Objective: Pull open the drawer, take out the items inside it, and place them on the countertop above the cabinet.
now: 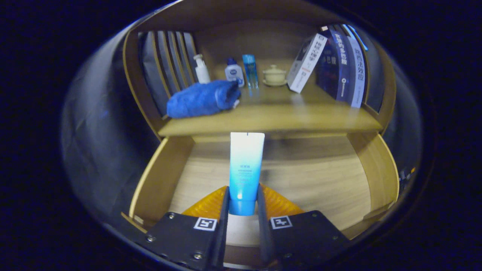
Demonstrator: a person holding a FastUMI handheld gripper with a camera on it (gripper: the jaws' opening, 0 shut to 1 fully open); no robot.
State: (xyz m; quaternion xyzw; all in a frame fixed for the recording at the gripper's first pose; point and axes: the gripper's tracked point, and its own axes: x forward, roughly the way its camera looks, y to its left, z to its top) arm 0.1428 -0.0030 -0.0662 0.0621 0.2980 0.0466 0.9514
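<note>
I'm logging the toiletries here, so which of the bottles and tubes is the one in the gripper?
The blue-and-white tube, clamped near its cap between the gripper fingers above the open drawer. The other three bottles stand on the countertop beyond.

The front strip of the table (271, 120) is left bare. Passage further back is blocked by a blue towel (203, 98), bottles (234, 73), a lidded cup (274, 74) and leaning books (339, 60). The gripper (243, 197), closed on a tube (245, 165), is flanked by the open drawer (158, 180) walls.
</note>
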